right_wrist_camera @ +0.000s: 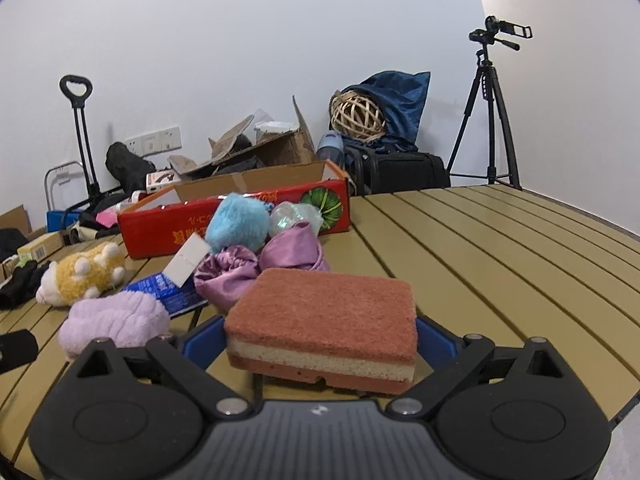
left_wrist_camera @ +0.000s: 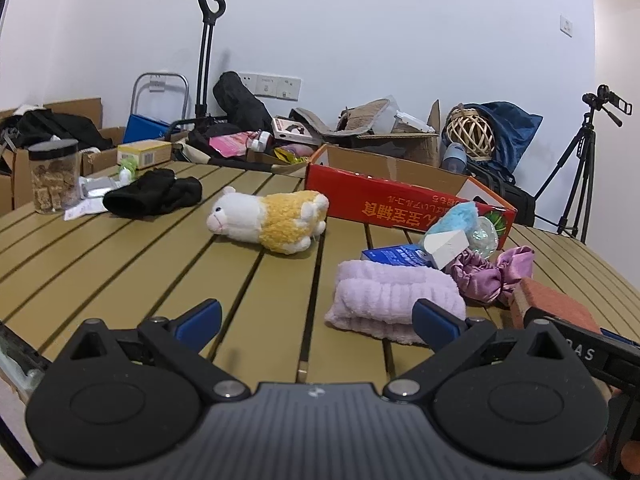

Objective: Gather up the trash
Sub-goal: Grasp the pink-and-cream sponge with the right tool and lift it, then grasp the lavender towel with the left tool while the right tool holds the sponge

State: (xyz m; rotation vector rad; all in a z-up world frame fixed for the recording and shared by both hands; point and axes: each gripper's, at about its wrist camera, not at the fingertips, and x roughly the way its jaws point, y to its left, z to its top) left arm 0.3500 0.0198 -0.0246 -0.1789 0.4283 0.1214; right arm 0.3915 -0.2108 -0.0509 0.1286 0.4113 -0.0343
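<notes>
My right gripper [right_wrist_camera: 320,336] is shut on a reddish sponge [right_wrist_camera: 324,312] with a pale middle layer, its blue fingers pressing both ends and holding it just above the slatted table [right_wrist_camera: 500,260]. The same sponge [left_wrist_camera: 552,306] shows at the right edge of the left wrist view. My left gripper [left_wrist_camera: 316,312] is open over bare slats, with nothing between its fingers. A lilac towel [left_wrist_camera: 392,300] lies just past its right finger. Behind the towel lie a blue carton [left_wrist_camera: 400,256] and a purple scrunchie [left_wrist_camera: 492,272]. A red cardboard box [left_wrist_camera: 400,200] stands open at the table's far side.
A yellow and white plush [left_wrist_camera: 272,216] lies mid-table, with black cloth [left_wrist_camera: 156,196] and a clear jar [left_wrist_camera: 54,176] far left. A blue fluffy ball [right_wrist_camera: 236,224] leans on the box. Cartons, bags and a tripod [right_wrist_camera: 488,112] crowd the floor behind.
</notes>
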